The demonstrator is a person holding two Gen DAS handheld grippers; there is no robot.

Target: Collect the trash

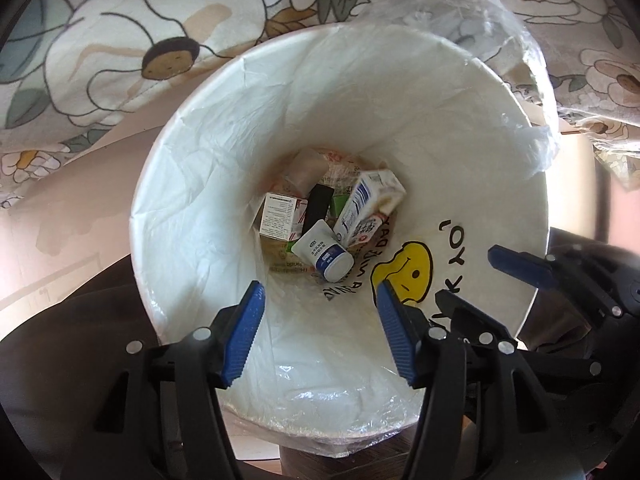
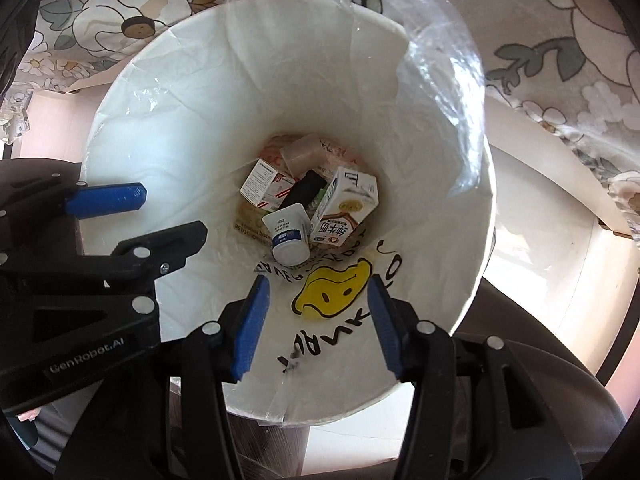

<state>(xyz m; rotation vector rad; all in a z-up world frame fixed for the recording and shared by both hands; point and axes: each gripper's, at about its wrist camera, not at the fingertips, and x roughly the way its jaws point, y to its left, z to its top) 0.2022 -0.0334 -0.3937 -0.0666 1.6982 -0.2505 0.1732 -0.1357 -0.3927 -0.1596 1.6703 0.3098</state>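
Note:
A white trash bin (image 1: 192,184) lined with a clear plastic bag is seen from above in both views, and in the right wrist view (image 2: 168,100). At its bottom lie a milk carton (image 1: 368,208) (image 2: 348,208), a small white bottle (image 1: 326,252) (image 2: 286,236), a medicine box (image 1: 278,216) (image 2: 264,188), a black object (image 1: 318,206) (image 2: 304,192) and wrappers. My left gripper (image 1: 320,332) hangs open and empty over the bin's near rim. My right gripper (image 2: 318,324) is open and empty beside it, and shows at the right of the left wrist view (image 1: 520,264).
A bag with a yellow smiley face (image 1: 404,272) (image 2: 336,288) lines the bin's near wall. A floral cloth (image 1: 120,40) (image 2: 560,40) hangs behind the bin. Loose clear plastic (image 1: 500,32) (image 2: 440,60) rises above the far rim. Pale floor (image 1: 60,220) lies to the left.

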